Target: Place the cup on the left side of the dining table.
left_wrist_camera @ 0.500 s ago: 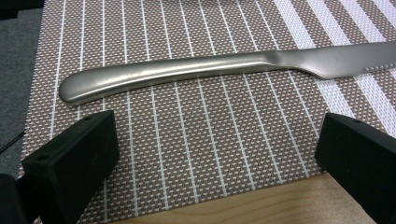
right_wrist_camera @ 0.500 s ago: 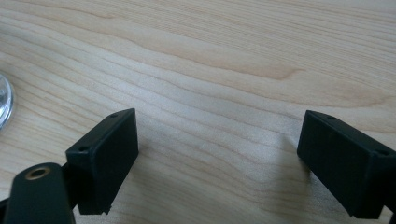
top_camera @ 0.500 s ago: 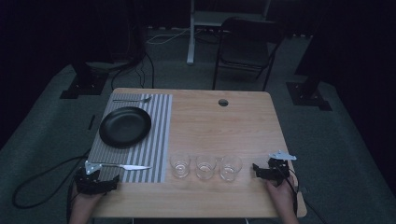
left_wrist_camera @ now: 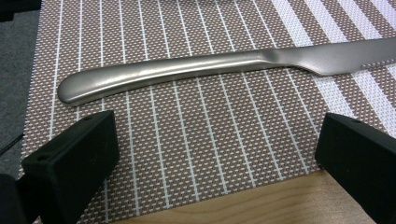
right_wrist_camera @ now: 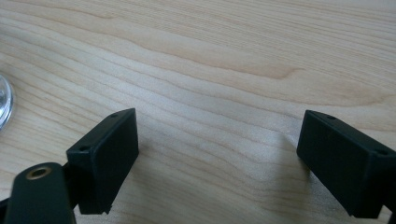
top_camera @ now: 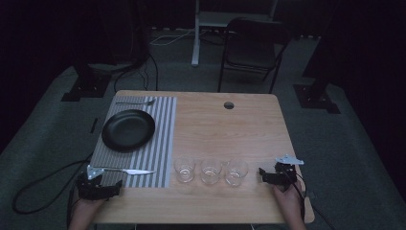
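A steel table knife [left_wrist_camera: 210, 65] lies flat on the striped placemat [left_wrist_camera: 187, 154], its rounded handle end towards the left of the left gripper view. My left gripper [left_wrist_camera: 219, 154] stands open just short of the handle, with nothing between its jaws. From above, the knife [top_camera: 128, 170] lies near the mat's front edge, and the left gripper [top_camera: 98, 186] rests at the table's front left corner. My right gripper [top_camera: 274, 175] sits at the front right, open over bare wood [right_wrist_camera: 219, 154], with nothing in it.
Three clear glasses [top_camera: 210, 171] stand in a row along the front middle. A black plate [top_camera: 128, 130] rests on the striped placemat [top_camera: 163, 143], with a fork [top_camera: 135, 102] behind it. A glass's edge [right_wrist_camera: 3, 107] shows at the left. The wooden table [top_camera: 230, 129] has a cable hole [top_camera: 229, 105].
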The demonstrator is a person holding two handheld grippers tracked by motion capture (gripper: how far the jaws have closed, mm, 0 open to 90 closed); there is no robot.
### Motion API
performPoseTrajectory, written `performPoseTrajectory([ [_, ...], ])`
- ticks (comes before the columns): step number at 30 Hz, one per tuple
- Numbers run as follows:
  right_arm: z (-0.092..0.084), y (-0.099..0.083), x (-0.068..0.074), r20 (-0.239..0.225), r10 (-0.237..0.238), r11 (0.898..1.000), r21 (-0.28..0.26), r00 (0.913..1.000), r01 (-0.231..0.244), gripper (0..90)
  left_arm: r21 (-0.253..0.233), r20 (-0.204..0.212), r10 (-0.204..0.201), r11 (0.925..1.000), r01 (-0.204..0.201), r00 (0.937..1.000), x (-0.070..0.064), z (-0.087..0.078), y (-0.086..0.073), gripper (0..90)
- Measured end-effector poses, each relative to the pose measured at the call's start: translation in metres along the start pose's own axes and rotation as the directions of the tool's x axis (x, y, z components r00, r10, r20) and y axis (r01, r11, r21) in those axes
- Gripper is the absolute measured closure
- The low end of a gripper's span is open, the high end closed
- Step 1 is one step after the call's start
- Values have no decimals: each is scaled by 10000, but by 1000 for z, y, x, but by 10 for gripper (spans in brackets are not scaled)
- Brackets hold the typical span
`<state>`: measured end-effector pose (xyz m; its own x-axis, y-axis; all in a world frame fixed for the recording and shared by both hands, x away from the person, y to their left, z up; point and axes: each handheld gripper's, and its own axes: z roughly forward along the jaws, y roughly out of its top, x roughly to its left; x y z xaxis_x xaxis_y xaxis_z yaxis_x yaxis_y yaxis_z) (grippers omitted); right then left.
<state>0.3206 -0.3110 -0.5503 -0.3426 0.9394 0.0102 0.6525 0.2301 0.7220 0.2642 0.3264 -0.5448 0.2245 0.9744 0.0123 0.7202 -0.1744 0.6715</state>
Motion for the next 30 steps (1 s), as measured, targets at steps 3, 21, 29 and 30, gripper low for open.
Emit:
performPoseTrajectory([
  [3,0,0,0,0,6,10000,-2,10000,-6,123,30,26,44,10000,-44,10000,1,0,0,1],
  [21,0,0,0,-2,1,10000,1,10000,-1,122,218,772,432,9988,-450,9961,1,-11,-2,1],
  [29,0,0,0,-3,3,10000,3,10000,-3,122,227,1091,800,9963,-829,9908,-9,-10,2,1],
  [30,0,0,0,-3,1,10000,1,10000,-1,122,234,1165,856,9958,-889,9895,-10,-10,3,1],
])
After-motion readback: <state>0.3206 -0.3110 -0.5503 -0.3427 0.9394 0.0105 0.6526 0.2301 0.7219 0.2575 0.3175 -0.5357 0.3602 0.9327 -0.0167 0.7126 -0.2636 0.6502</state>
